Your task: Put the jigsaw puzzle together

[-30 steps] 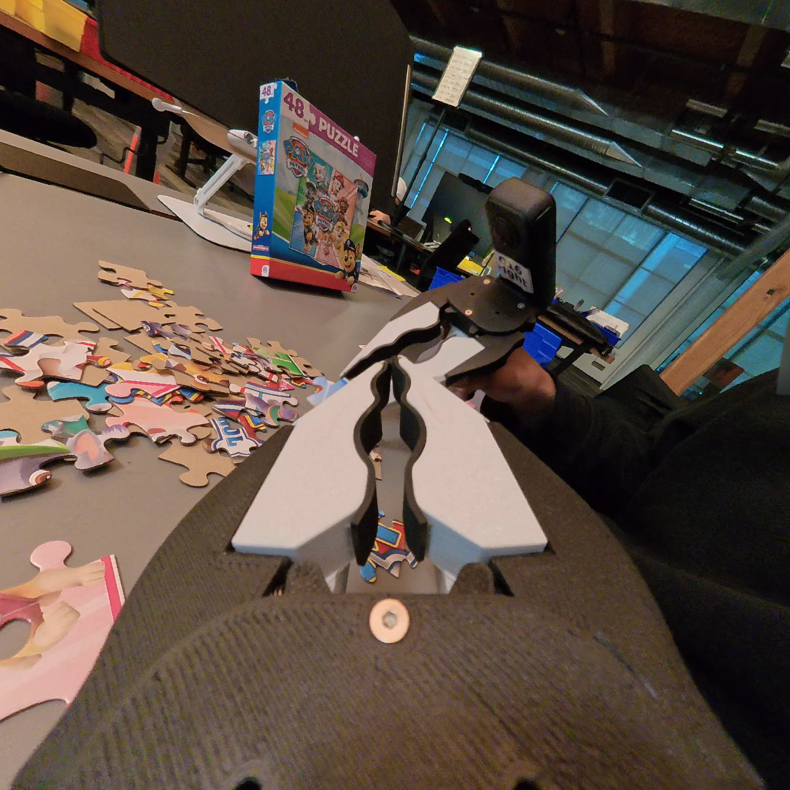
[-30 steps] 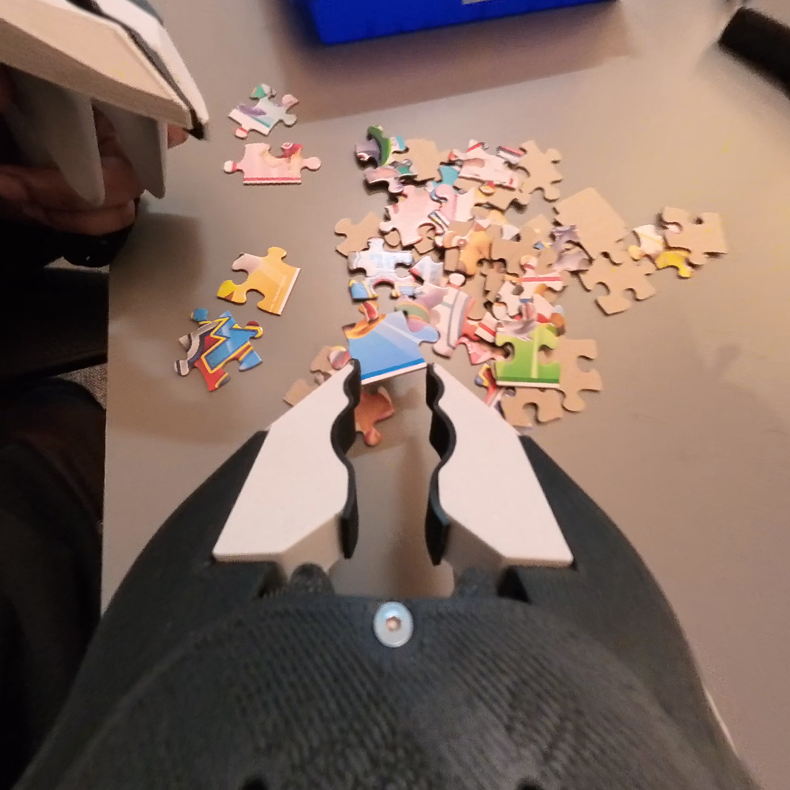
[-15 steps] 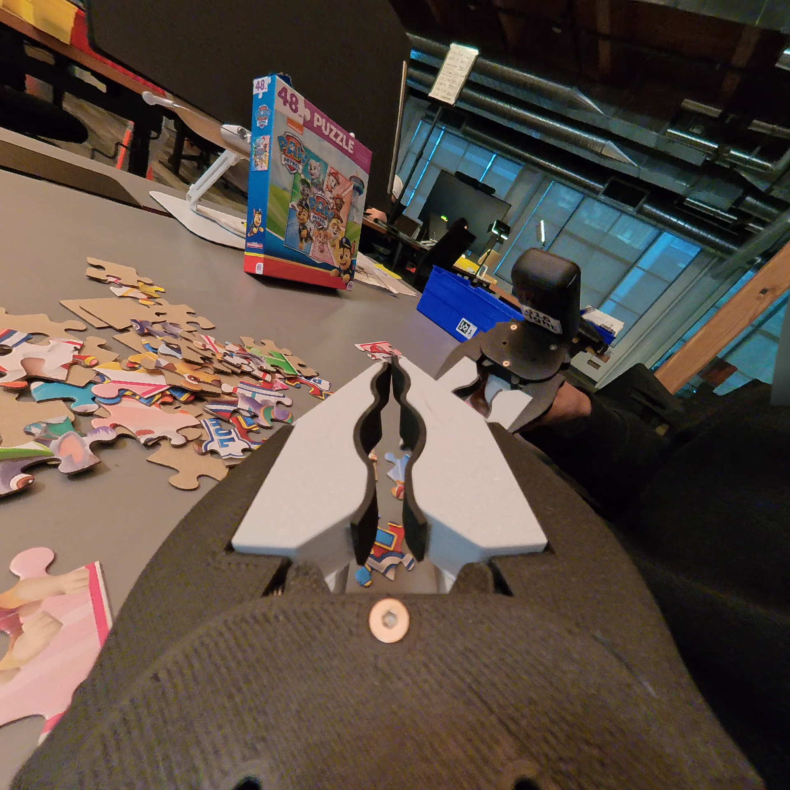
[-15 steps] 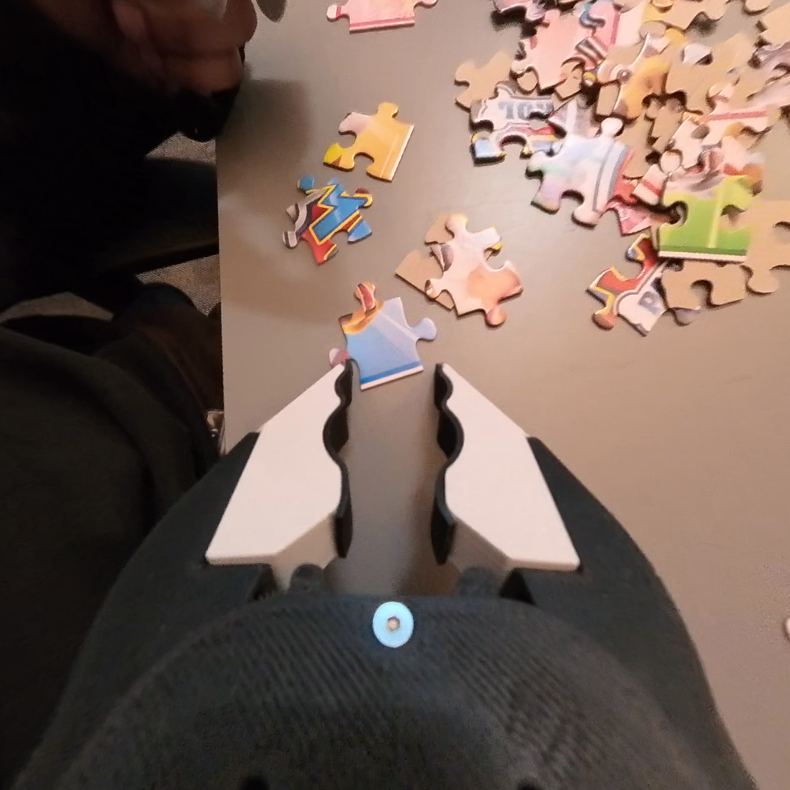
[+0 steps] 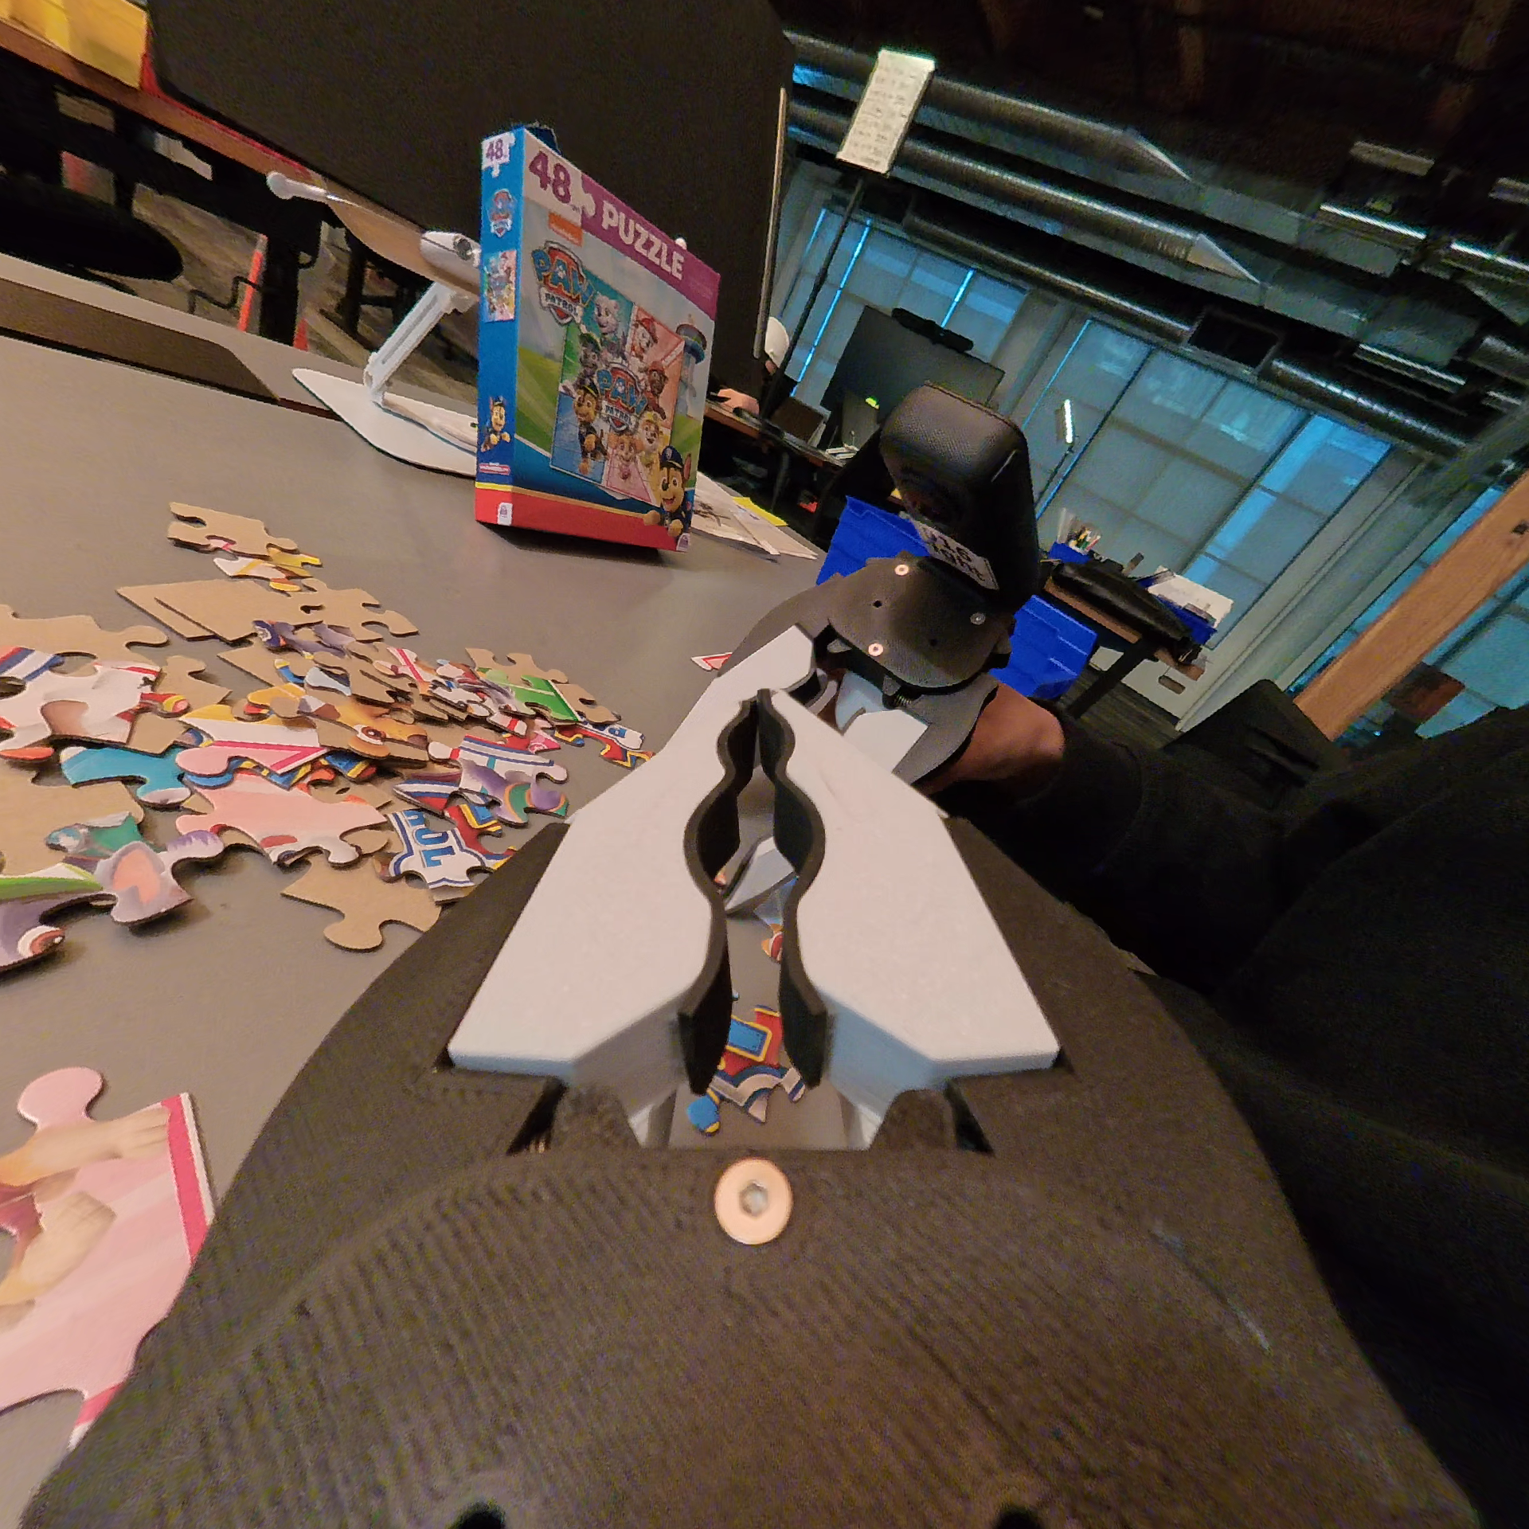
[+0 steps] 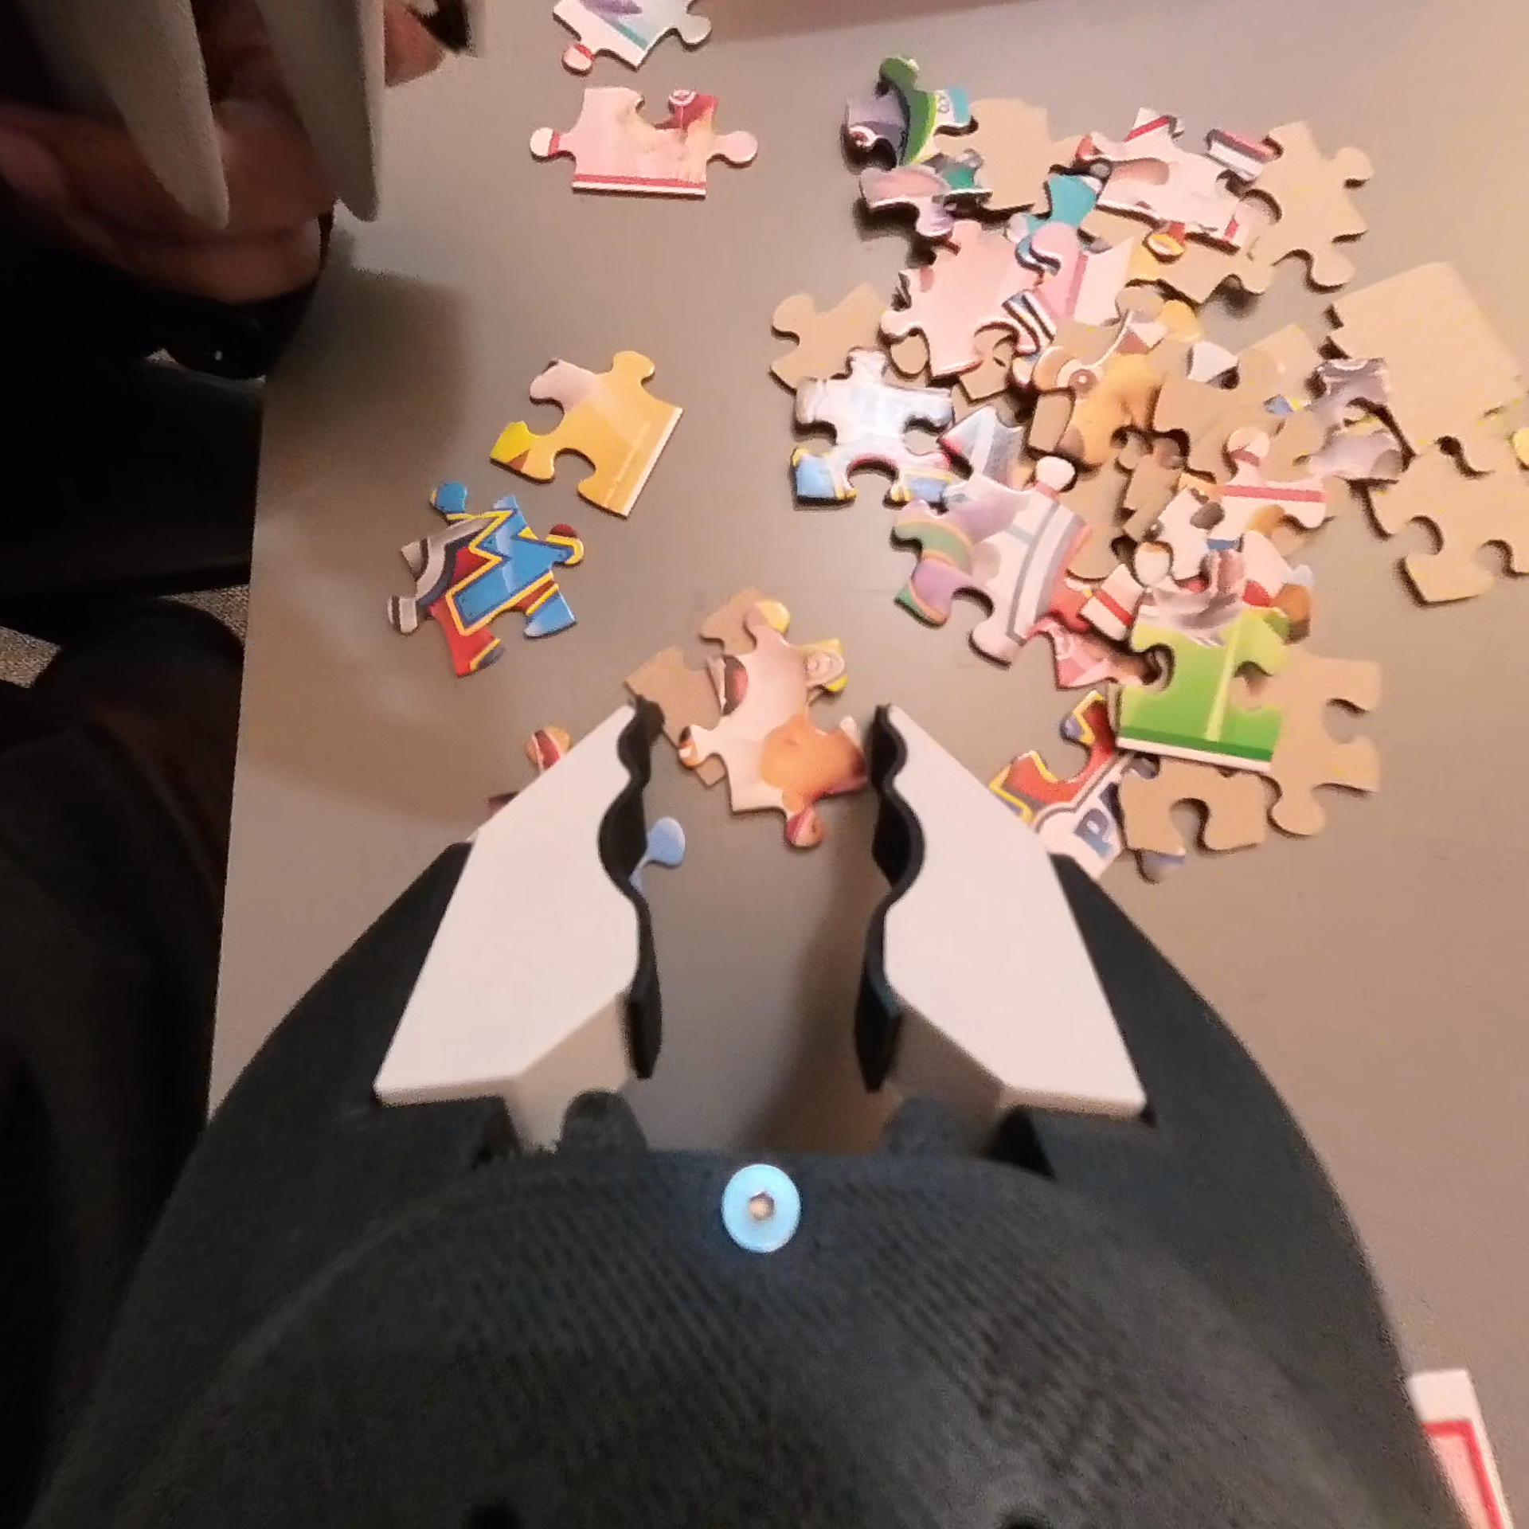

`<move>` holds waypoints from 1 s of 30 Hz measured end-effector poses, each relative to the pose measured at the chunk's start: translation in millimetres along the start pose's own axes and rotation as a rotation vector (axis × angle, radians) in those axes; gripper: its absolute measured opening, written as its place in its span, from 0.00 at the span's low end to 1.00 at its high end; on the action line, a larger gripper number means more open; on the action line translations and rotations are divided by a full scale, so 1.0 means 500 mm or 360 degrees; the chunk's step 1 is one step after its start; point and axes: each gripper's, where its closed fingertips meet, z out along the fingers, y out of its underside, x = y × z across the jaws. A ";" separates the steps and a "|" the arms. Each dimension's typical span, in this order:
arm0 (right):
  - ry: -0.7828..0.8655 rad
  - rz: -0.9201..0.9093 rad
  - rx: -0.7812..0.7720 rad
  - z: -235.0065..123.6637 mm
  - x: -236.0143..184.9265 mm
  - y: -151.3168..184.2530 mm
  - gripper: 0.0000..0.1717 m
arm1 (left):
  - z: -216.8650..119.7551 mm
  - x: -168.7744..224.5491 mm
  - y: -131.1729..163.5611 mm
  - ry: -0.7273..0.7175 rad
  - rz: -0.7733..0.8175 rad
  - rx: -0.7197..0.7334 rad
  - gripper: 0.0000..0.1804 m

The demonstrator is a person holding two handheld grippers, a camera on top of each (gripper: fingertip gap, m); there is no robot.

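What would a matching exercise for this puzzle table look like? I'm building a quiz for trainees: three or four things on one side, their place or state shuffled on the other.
Things:
1. puzzle box
2. left gripper
3. right gripper
4. yellow piece

Places or states:
A. lies flat and alone on the table, apart from the pile
B. fingertips together, nothing between them
C. stands upright at the far side of the table
D. jaws apart above a white and orange piece

Pairs: 1-C, 2-B, 3-D, 4-A
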 end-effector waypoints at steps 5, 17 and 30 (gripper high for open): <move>0.0014 -0.0022 0.0022 -0.003 0.001 -0.010 0.13 | -0.003 -0.001 -0.004 0.0023 -0.0033 0.0023 0.00; 0.0000 0.0008 0.0026 0.001 0.007 -0.003 0.26 | -0.007 -0.004 -0.006 0.0025 -0.0050 0.0032 0.00; 0.0096 -0.0028 0.0023 -0.030 0.009 -0.005 0.17 | -0.007 -0.004 -0.006 0.0027 -0.0053 0.0033 0.00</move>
